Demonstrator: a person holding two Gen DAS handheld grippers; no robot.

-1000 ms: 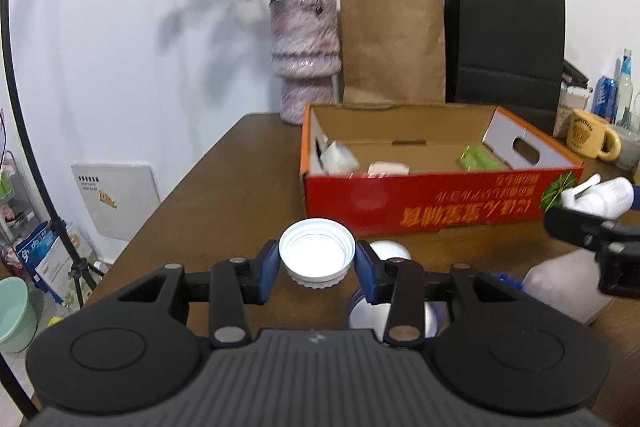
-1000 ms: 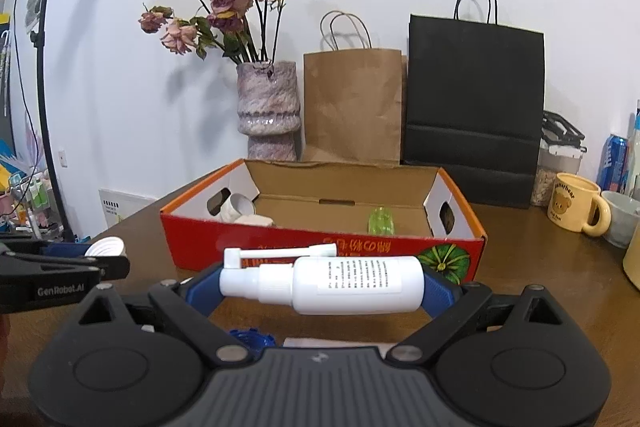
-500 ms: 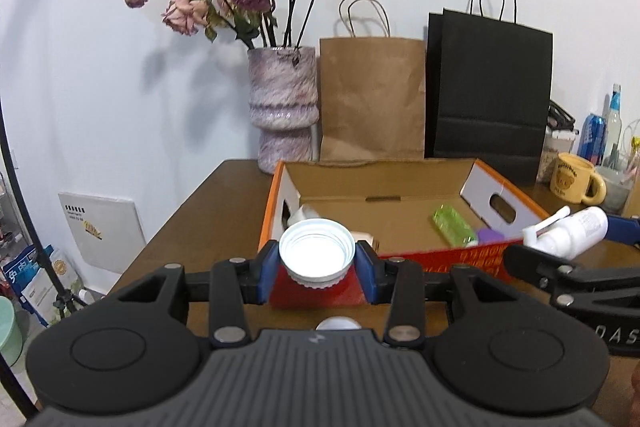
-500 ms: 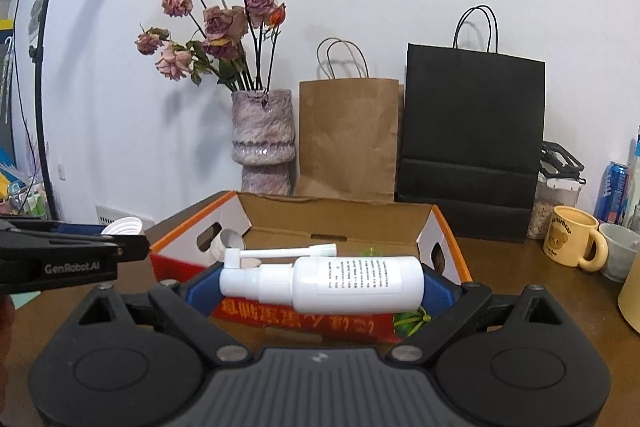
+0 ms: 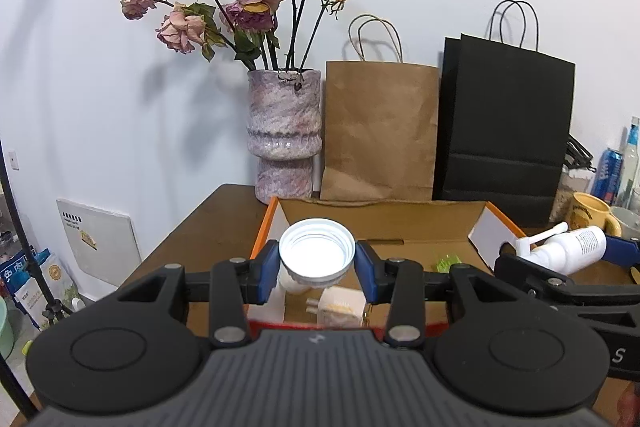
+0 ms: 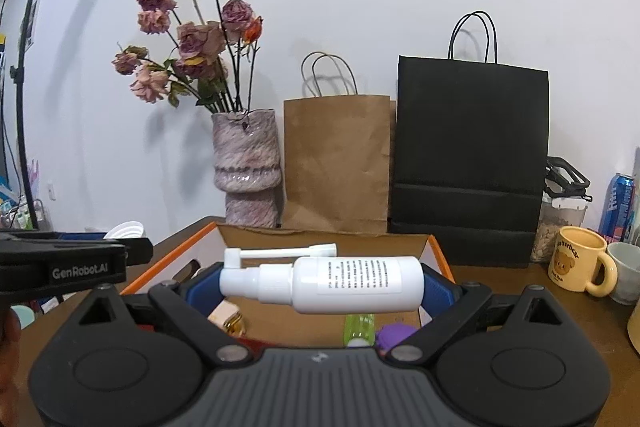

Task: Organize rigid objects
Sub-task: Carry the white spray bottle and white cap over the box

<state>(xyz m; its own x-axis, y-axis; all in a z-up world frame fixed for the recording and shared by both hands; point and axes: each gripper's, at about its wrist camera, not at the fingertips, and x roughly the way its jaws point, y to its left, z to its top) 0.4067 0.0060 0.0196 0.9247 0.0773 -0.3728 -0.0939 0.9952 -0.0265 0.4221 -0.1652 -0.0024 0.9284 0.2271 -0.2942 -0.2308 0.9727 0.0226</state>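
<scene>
Two items are held, one per gripper, above the near edge of the cardboard box (image 5: 400, 223), which is judged to be the destination. A white cap (image 5: 317, 251) is clamped between the blue pads of the left gripper (image 5: 317, 267), its open, threaded mouth turned toward the camera; the near left part of the box interior lies directly beneath and just beyond it. A white spray bottle (image 6: 340, 285) is gripped end to end by the right gripper (image 6: 322, 287), with its long axis running left to right across the fingers, the nozzle arm pointing right from the pump head at the left, and a printed label on the body. The box floor is seen below and beyond the bottle, so a release is judged to call for only a short move forward and down. Neither hand is clearly nearer. Already lodged inside are a white charger plug (image 5: 340, 309), a green tube (image 6: 359, 327) and a purple object (image 6: 394, 333). A vase of dried roses (image 5: 284, 135) and two paper bags stand beyond the far wall.
</scene>
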